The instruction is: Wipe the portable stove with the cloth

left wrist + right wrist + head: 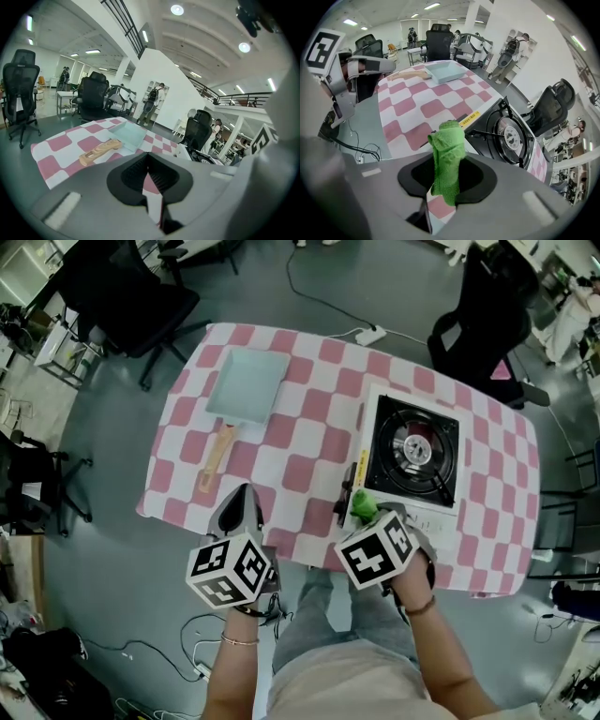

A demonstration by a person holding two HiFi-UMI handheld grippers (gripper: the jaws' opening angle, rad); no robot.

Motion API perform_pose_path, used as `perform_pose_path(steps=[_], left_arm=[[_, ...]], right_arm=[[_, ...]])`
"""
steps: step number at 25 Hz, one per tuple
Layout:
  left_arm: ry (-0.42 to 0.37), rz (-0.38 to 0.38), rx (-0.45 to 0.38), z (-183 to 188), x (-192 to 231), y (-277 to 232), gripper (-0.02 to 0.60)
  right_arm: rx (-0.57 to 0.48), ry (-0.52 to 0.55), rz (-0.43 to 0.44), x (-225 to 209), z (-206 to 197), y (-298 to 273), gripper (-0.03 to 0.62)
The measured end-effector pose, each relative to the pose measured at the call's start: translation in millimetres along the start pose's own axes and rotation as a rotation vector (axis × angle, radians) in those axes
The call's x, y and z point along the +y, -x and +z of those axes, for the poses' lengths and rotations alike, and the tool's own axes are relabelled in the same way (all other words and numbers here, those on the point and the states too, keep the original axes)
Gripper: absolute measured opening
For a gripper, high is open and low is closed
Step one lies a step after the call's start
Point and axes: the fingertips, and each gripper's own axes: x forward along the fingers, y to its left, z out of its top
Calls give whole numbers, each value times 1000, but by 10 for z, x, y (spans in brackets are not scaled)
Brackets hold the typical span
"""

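The portable stove point(412, 457) point(506, 133) sits on the right half of the checked table, white-framed with a black burner top. My right gripper point(367, 512) point(446, 173) hovers at the stove's near left corner, shut on a green cloth point(362, 505) point(447, 159) that stands up bunched between its jaws. My left gripper point(239, 507) point(149, 180) hangs over the table's near edge, left of the stove, shut with nothing in it.
A pale blue rectangular pan point(246, 385) point(127, 133) point(444, 71) with a wooden handle point(215, 457) point(99, 151) lies at the table's left. Black office chairs point(492, 320) stand around the table point(300, 442). Cables point(150, 652) trail on the floor. People stand far off.
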Motion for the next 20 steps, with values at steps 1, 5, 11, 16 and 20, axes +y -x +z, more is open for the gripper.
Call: perform_pose_path(steps=[1,5,11,16,20], left_arm=[[2,5,-1,-1,25,18,0],[11,24,-5,-20,105,80,0],[21,37,-3,-57,153,137,0],[19,36,-4,-64,145,162,0],[17,37,-5,-71,142,186,0]], right_arm=[[-3,4,5,24,19,-1,107],[-15,10,22,103,78,-6,107],[-31,1,40,186,154,-5,107],[-45,-10,44,203,166,6,107],[-72,-37,65,187,182,27,107]])
